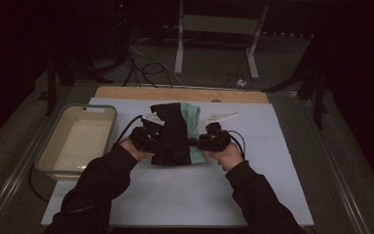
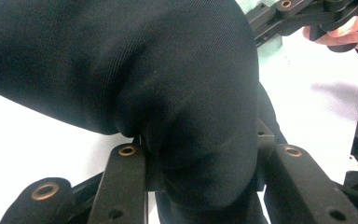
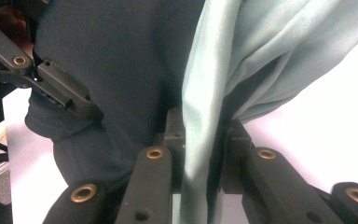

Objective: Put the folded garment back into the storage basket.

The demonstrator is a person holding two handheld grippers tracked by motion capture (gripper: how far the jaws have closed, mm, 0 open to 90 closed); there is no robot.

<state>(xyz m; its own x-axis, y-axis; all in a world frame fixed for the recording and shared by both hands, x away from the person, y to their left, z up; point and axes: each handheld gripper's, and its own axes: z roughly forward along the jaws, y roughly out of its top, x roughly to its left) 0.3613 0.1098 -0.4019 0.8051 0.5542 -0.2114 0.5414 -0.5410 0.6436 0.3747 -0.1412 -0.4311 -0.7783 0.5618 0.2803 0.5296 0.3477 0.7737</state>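
A folded black garment [image 1: 171, 134] with a pale green lining [image 1: 193, 127] lies on the white sheet [image 1: 253, 180] in the middle of the table. My left gripper [image 1: 152, 139] is at its left edge, shut on a thick bunch of the black cloth [image 2: 186, 116]. At the garment's right edge my right gripper [image 1: 198, 143] is shut on the pale green lining [image 3: 205, 140], with black cloth [image 3: 121, 70] beside it. In the right gripper view the left gripper [image 3: 81, 108] bites the black cloth from the far side.
A clear plastic bin [image 1: 78, 139] stands at the table's left edge, close to my left forearm. Bare wood [image 1: 180, 93] shows behind the sheet. Cables [image 1: 146, 68] and a metal stand [image 1: 214, 29] are on the floor beyond the table.
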